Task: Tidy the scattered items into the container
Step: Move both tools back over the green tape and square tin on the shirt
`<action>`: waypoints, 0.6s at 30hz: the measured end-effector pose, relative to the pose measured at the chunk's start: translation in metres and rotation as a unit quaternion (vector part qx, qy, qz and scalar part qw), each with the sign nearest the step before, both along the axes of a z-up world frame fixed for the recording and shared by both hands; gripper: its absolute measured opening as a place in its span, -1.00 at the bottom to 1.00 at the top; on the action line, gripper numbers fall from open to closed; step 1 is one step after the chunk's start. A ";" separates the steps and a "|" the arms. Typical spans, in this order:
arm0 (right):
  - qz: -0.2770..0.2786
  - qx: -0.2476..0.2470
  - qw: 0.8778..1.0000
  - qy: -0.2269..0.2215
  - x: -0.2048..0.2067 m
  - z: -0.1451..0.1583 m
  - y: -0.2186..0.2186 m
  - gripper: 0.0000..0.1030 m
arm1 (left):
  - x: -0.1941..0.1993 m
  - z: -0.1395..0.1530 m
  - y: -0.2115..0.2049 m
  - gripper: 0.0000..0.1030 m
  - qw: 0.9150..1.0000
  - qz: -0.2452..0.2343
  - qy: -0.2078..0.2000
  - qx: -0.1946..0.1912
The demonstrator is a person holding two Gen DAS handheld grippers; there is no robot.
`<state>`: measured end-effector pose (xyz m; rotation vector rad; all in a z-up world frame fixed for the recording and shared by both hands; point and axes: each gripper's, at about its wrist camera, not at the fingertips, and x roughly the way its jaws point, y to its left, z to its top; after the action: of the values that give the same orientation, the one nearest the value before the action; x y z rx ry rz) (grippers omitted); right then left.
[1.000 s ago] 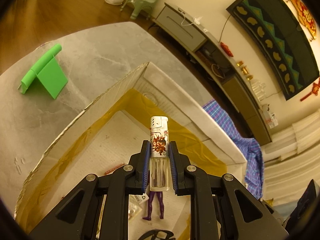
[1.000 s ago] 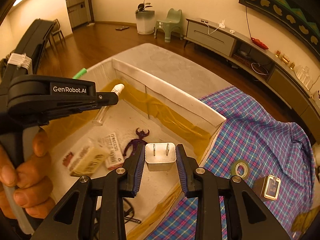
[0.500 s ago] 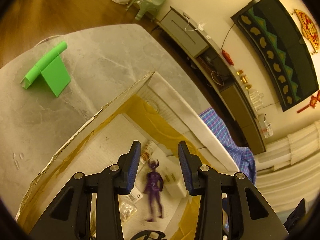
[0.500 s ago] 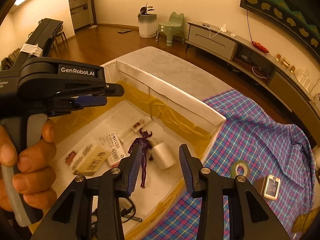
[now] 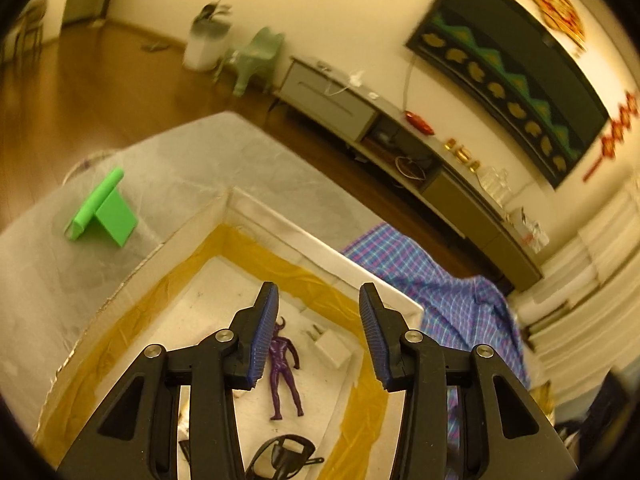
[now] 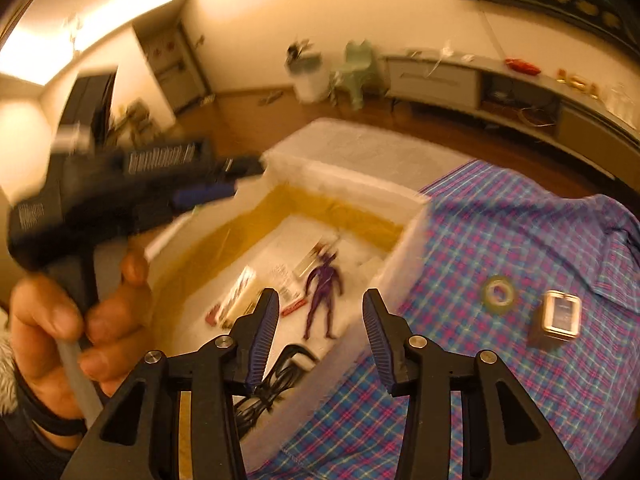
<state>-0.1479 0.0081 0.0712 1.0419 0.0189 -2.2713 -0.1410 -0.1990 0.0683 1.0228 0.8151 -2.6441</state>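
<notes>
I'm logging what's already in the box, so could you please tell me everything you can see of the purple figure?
The purple figure is a small glossy toy, plastic by the look, shaped like a person with two horns on its head, arms slightly out and legs apart. It lies flat on the white floor of the box, head toward the far wall. A white charger lies close beside it, apart. In the right wrist view a printed packet sits by its arm; contact is unclear. Neither gripper touches it.

We look down at a slant from both wrists, close above the white foam box lined with yellow tape. Both views share its floor and the purple toy figure; the right view faces further over the plaid cloth.
</notes>
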 end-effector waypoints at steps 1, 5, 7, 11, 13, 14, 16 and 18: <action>-0.024 -0.005 1.000 0.010 -0.005 0.005 0.014 -0.12 | 0.001 0.001 0.007 -0.13 1.000 -0.008 0.001 -0.006; -0.105 0.005 0.994 0.007 -0.038 0.002 0.056 -0.12 | -0.001 0.004 0.032 -0.13 0.999 -0.038 0.004 -0.017; -0.126 0.027 0.992 -0.007 -0.055 -0.013 0.066 -0.12 | 0.000 0.007 0.045 -0.13 0.998 -0.051 0.006 -0.026; -0.116 0.092 0.988 -0.033 -0.085 -0.056 0.052 -0.12 | -0.004 0.010 0.068 -0.13 0.996 -0.074 0.010 -0.049; -0.108 0.127 0.985 -0.047 -0.098 -0.081 0.042 -0.12 | -0.006 0.009 0.075 -0.13 0.995 -0.081 0.007 -0.056; -0.108 0.145 0.982 -0.047 -0.103 -0.093 0.037 -0.11 | -0.008 0.008 0.078 -0.13 0.995 -0.083 0.006 -0.057; -0.105 0.164 0.980 -0.048 -0.112 -0.109 0.030 -0.09 | -0.011 0.007 0.080 -0.13 0.995 -0.086 0.004 -0.058; -0.111 0.191 0.974 -0.038 -0.120 -0.121 0.025 -0.02 | -0.013 0.006 0.084 -0.13 0.994 -0.087 0.002 -0.059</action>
<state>-0.2674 0.0336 -0.0497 1.3881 0.3357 -2.4866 -0.1541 -0.1147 0.0742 1.1034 0.5864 -2.8015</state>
